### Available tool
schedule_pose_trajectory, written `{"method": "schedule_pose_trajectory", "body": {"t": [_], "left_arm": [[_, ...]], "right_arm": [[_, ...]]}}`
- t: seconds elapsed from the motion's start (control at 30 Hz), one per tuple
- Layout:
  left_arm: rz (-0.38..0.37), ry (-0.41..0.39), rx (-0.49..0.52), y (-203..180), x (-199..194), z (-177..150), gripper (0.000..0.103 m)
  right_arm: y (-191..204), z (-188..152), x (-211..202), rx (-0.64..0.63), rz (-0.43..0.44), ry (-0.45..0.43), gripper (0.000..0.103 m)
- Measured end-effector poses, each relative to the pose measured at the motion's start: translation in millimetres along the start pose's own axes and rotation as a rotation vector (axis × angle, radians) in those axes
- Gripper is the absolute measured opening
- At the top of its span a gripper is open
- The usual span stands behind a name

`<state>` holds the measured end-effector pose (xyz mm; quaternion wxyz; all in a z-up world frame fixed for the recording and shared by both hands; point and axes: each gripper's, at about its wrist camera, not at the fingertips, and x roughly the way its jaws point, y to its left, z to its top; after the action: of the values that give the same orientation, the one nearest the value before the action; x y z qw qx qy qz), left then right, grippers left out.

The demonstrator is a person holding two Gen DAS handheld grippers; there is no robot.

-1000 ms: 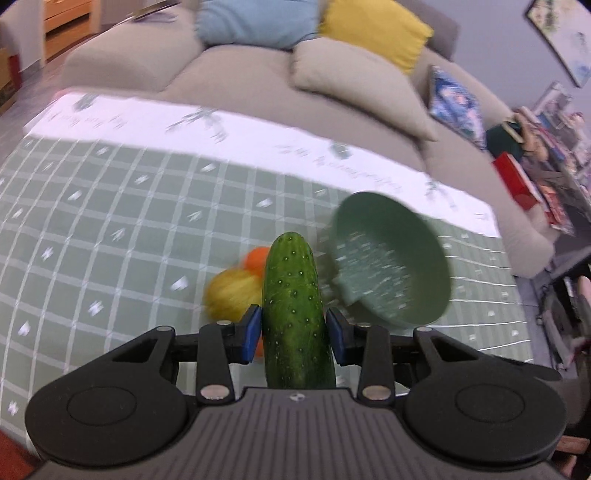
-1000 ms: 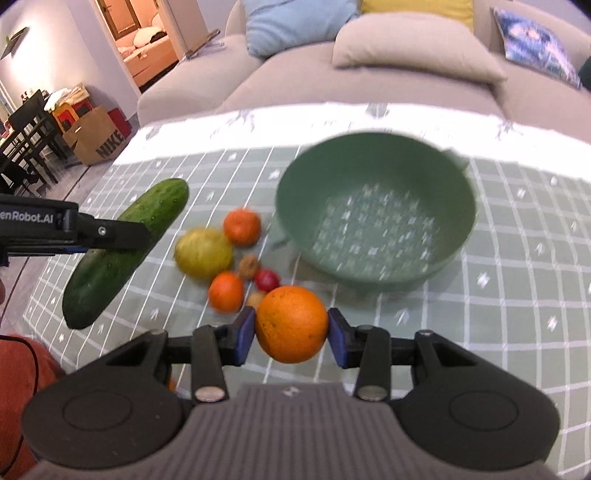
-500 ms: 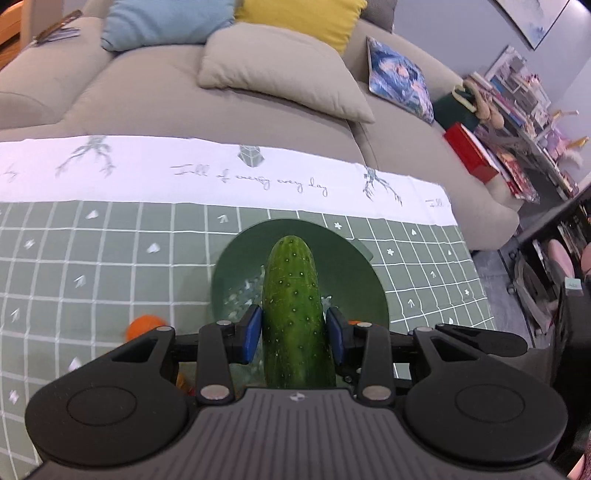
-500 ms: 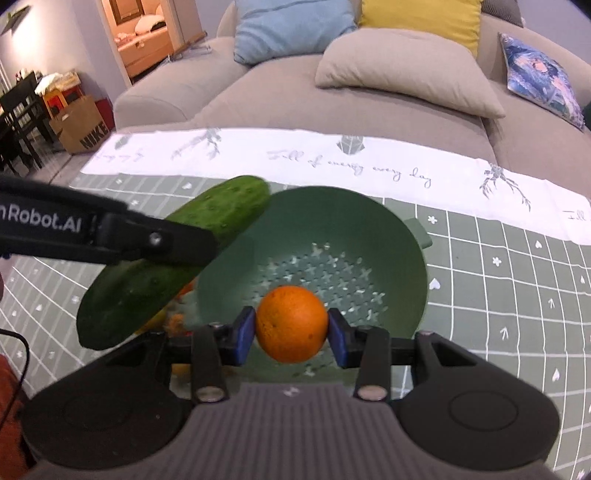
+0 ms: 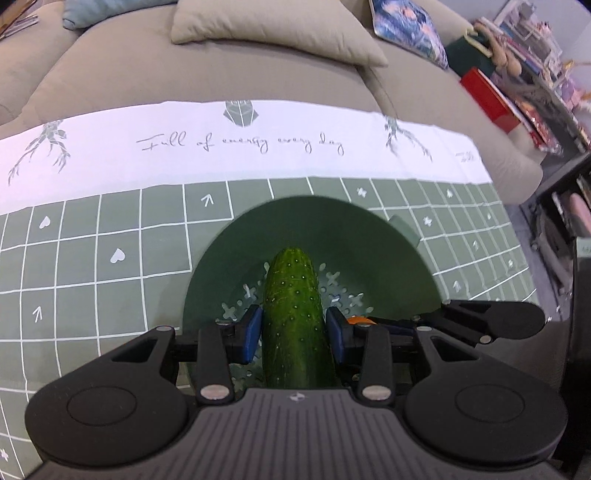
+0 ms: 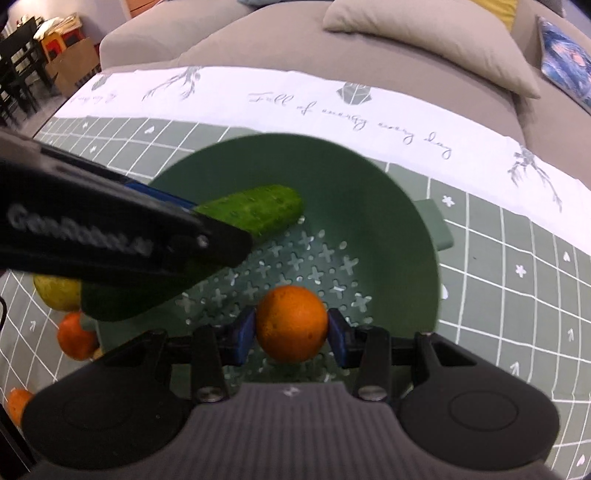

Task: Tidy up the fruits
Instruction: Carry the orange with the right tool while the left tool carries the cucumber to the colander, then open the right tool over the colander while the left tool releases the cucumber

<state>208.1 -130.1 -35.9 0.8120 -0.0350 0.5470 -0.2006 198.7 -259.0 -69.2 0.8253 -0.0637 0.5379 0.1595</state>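
Left wrist view. Left gripper (image 5: 294,334): blue pads clamped on a cucumber (image 5: 294,314), which points forward over the colander (image 5: 332,229). Colander: green, deep, cross-shaped holes in the floor, a small tab handle on the far right rim. It stands on a cloth (image 5: 110,266), green with a white grid, small hearts, arrows and stars; the far border is white with grey branch prints and the script "Full of energy every day". Right gripper (image 5: 480,321): a black arm enters from the right, level with the colander's near rim; a sliver of orange (image 5: 356,320) shows beside it. Beyond the cloth: a grey-beige sofa (image 5: 221,70) with a beige pillow (image 5: 277,26), a blue patterned pillow (image 5: 406,29). Far right: cluttered shelves (image 5: 535,74) with books and a red box.

Right wrist view. Right gripper (image 6: 291,334): pads closed on the orange (image 6: 291,323), held above the colander (image 6: 369,192) floor. Left gripper (image 6: 110,236): crosses from the left, black, blurred white lettering; its cucumber (image 6: 255,210) tilts into the colander, tip near the far wall. On the cloth (image 6: 517,295) left of the colander: a yellow fruit (image 6: 55,295), two small oranges (image 6: 75,338), partly hidden. Sofa (image 6: 258,40) behind; far left, dark chairs (image 6: 14,77) and a cardboard box (image 6: 70,62).
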Motion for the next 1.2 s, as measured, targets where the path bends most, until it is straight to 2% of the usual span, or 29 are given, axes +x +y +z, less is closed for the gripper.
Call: {"method": "schedule_pose_trajectory", "body": {"t": [0.4,0.63,0.8,1.0,1.1,1.2], "left_arm": [[-0.010,0.070,0.001,4,19,-4,0.041],[0.046,0.091,0.069,-4,25,-6,0.041],[0.053,0.092,0.081,-6,25,-7,0.042],[0.053,0.105,0.081,-6,20,-9,0.056],[0.057,0.091,0.062,-4,10,-11,0.056],[0.046,0.059,0.056,-4,-6,-14,0.056]], "right_arm": [[10,-2,21,-0.058,0.012,0.059,0.039],[14,-2,26,-0.066,0.025,0.073,0.039],[16,-1,26,-0.083,0.015,0.076,0.046],[20,0,18,-0.095,0.007,0.063,0.057],[22,0,10,-0.096,-0.009,0.042,0.066],[23,0,-4,-0.094,-0.025,0.017,0.066]]}}
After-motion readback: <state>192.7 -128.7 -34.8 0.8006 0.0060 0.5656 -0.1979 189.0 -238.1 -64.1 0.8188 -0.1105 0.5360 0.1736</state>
